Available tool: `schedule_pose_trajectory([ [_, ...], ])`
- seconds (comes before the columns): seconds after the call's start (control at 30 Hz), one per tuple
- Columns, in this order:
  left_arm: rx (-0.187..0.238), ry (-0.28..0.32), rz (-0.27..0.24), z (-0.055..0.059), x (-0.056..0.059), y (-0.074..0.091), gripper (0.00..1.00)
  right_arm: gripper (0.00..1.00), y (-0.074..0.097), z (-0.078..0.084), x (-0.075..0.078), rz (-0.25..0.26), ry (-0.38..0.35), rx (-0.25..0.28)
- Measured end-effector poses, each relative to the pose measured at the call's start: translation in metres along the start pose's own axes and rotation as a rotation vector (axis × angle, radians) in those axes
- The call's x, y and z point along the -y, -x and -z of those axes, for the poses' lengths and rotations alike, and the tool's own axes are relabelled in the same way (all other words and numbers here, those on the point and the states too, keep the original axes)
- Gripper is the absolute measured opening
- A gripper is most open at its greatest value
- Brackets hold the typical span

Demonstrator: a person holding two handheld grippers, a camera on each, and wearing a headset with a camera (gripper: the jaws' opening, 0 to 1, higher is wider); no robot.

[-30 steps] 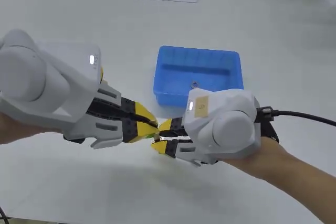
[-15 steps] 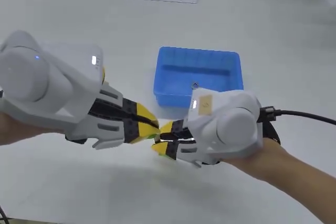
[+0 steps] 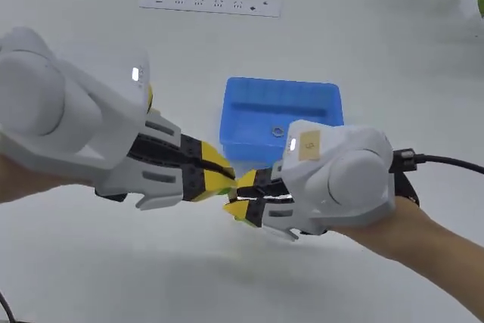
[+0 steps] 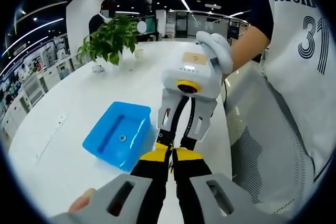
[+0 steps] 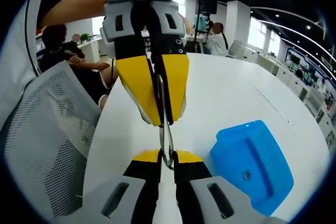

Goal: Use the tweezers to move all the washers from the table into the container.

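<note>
Left gripper: the left gripper (image 3: pixel 225 179) is seen at the left of the head view, its yellow-tipped jaws pointed toward the right and down at the table (image 3: pixel 363 51).
Left gripper state: the jaws are brought together on the tweezers (image 5: pixel 165 124); in the right gripper view the thin metal legs are seen running out from between the yellow tips.
Right gripper: the right gripper (image 3: pixel 240 203) is seen at the right of the head view, pointed left, its tips just below and beside those of the left gripper.
Right gripper state: the jaws are nearly closed, and the other end of the tweezers is pinched between them.
Tweezers: held off the table by both grippers at once, spanning the short gap between the two pairs of jaws.
Container: a blue container (image 3: pixel 281 82) is set on the table just behind the meeting point of the grippers.
Washer: one washer (image 3: pixel 277 131) is seen lying on the floor of the container, near its front wall.
Power strip: a white power strip (image 3: pixel 212 2) is laid flat at the far edge of the table, well apart from the container.
Cable: a black cable (image 3: pixel 446 161) is led off to the right from the back of the right gripper.
Surroundings: a potted plant (image 4: pixel 107 38) is stood at the far end of the table, and a mesh chair (image 5: pixel 47 140) is placed beside the table.
</note>
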State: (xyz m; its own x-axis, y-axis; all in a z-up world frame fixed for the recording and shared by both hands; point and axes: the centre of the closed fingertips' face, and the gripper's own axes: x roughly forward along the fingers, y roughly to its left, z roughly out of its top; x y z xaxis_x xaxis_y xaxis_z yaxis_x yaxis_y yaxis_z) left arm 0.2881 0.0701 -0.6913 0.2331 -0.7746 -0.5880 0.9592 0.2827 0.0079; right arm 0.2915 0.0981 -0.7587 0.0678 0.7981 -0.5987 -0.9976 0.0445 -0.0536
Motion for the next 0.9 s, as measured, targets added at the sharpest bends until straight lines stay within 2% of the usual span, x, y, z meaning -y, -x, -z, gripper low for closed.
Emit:
schedule_pose_trajectory([
  [0.1,0.012,0.000,-0.009,-0.006,-0.004,0.000,0.07,0.10,0.004,-0.002,0.005,0.010,0.015,-0.005],
  [0.33,0.009,-0.031,-0.017,-0.019,-0.009,0.000,0.07,0.10,0.013,-0.008,0.014,0.023,0.040,0.001],
  [0.6,0.021,-0.074,-0.036,-0.038,-0.024,0.000,0.07,0.10,0.027,-0.017,0.036,0.070,0.058,0.021],
  [0.77,0.026,-0.107,-0.034,-0.052,-0.029,0.001,0.07,0.10,0.035,-0.027,0.046,0.099,0.065,0.047],
  [0.9,0.030,-0.123,-0.041,-0.058,-0.037,0.003,0.07,0.10,0.039,-0.030,0.057,0.121,0.075,0.055],
])
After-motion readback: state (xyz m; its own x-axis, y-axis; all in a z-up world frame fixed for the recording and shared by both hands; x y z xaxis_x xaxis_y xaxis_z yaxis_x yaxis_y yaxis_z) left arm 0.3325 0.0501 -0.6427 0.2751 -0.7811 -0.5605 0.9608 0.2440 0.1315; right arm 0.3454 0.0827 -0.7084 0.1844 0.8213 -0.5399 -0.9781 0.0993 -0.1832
